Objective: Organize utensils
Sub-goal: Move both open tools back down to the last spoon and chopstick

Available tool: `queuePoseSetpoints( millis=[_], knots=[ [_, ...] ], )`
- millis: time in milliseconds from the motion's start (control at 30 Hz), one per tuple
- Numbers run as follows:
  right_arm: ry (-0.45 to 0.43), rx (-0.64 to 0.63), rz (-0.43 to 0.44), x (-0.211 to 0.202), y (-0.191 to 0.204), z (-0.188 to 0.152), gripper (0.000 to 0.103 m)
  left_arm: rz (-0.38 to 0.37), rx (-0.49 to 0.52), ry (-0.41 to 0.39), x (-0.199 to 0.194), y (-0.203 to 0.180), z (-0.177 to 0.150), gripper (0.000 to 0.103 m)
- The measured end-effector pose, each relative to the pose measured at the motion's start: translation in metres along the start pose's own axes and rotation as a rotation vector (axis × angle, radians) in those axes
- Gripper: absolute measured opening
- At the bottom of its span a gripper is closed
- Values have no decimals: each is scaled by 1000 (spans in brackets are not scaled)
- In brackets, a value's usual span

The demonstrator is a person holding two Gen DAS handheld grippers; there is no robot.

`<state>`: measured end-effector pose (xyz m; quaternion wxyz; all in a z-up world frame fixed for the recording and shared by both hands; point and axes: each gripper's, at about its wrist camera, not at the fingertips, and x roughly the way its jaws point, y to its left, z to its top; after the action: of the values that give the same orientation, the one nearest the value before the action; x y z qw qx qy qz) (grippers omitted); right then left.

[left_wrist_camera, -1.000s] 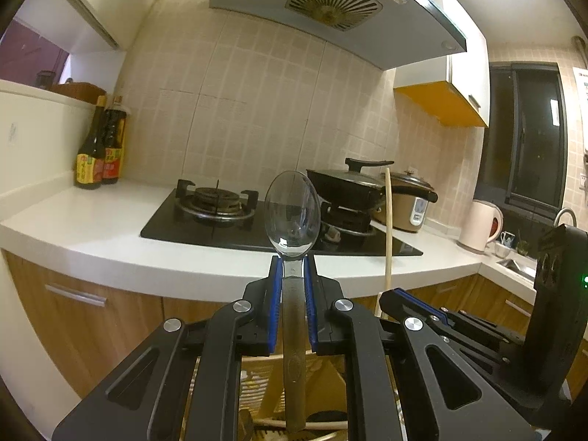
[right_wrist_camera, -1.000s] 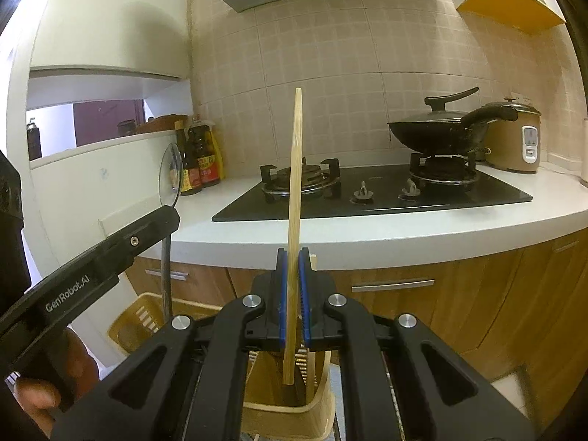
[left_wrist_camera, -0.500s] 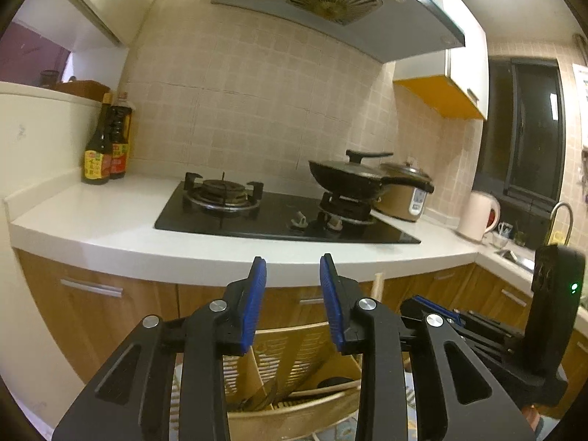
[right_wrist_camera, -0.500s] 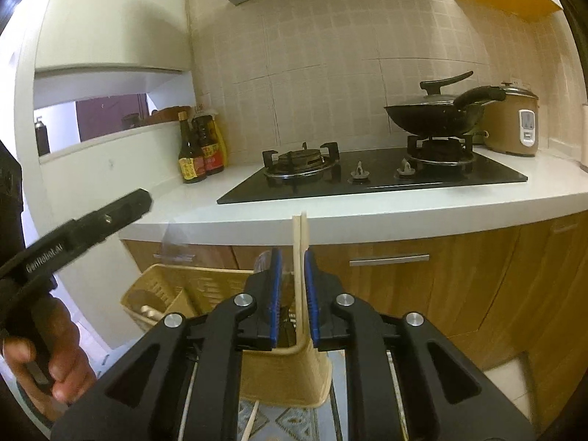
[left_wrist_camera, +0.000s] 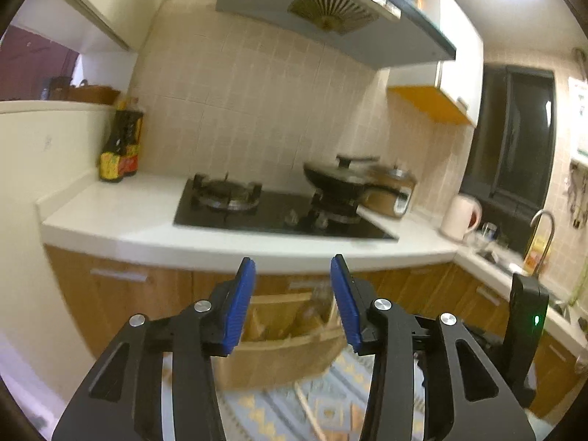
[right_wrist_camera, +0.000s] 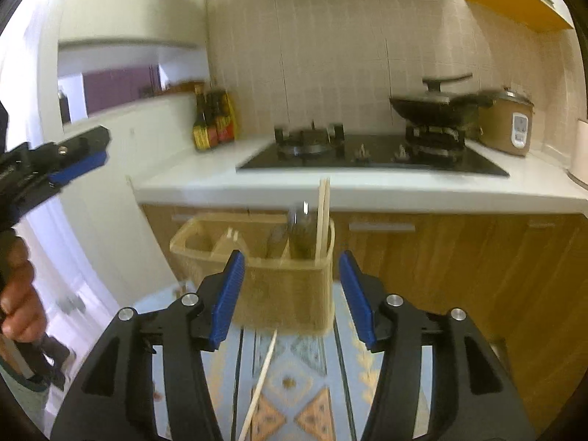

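Observation:
A tan utensil basket (right_wrist_camera: 290, 286) with dividers stands on a patterned mat (right_wrist_camera: 294, 404). It also shows in the left wrist view (left_wrist_camera: 279, 352). A wooden chopstick (right_wrist_camera: 322, 217) and a metal spoon (right_wrist_camera: 303, 231) stand upright in its right compartment. Another chopstick (right_wrist_camera: 261, 382) lies on the mat in front of the basket. My right gripper (right_wrist_camera: 288, 283) is open and empty, above and in front of the basket. My left gripper (left_wrist_camera: 292, 294) is open and empty above the basket; it also appears at the left of the right wrist view (right_wrist_camera: 73, 158).
A white counter (left_wrist_camera: 147, 228) with a black gas hob (left_wrist_camera: 272, 213), a lidded wok (right_wrist_camera: 437, 106), a rice cooker (right_wrist_camera: 511, 125) and sauce bottles (left_wrist_camera: 121, 147) runs behind. Wooden cabinets (right_wrist_camera: 477, 257) stand under it. A kettle (left_wrist_camera: 459, 217) and sink tap (left_wrist_camera: 544, 228) are at right.
Both grippers let go of their utensils: the spoon and the chopstick dropped into the basket. Both jaws opened wide and the grippers drew back from the basket.

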<state>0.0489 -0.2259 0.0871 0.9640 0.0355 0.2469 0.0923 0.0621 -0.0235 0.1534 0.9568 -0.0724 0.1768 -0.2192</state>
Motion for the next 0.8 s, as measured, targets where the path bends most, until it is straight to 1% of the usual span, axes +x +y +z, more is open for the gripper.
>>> queuePoseSetpoints(
  millis=[67,167,233,267,367,467,533,633,700,767,800],
  knots=[
    [78,9,0,-1,6,-6,50,11,2,55,-5,1,-8,41],
    [172,20,22,0,13,-15,50,24,-5,185,-10,5,-30,41],
    [242,25,11,4,18,-22,50,37,-21,248,-12,10,-42,41],
    [264,28,12,6,20,-24,50,32,-36,295,-13,14,-52,41],
    [346,49,35,15,25,-35,50,18,-82,375,-16,24,-74,41],
    [408,63,39,25,27,-46,50,12,-145,464,-19,40,-105,41],
    [446,65,56,32,29,-54,39,13,-175,502,-21,48,-124,40],
    [513,100,79,45,30,-66,36,12,-215,565,-23,57,-149,40],
    [539,111,77,54,30,-71,36,21,-225,600,-22,59,-159,40],
    [570,117,82,64,31,-77,36,33,-205,648,-21,58,-172,40],
    [597,138,102,71,31,-80,36,42,-191,668,-19,56,-176,40]
  ],
)
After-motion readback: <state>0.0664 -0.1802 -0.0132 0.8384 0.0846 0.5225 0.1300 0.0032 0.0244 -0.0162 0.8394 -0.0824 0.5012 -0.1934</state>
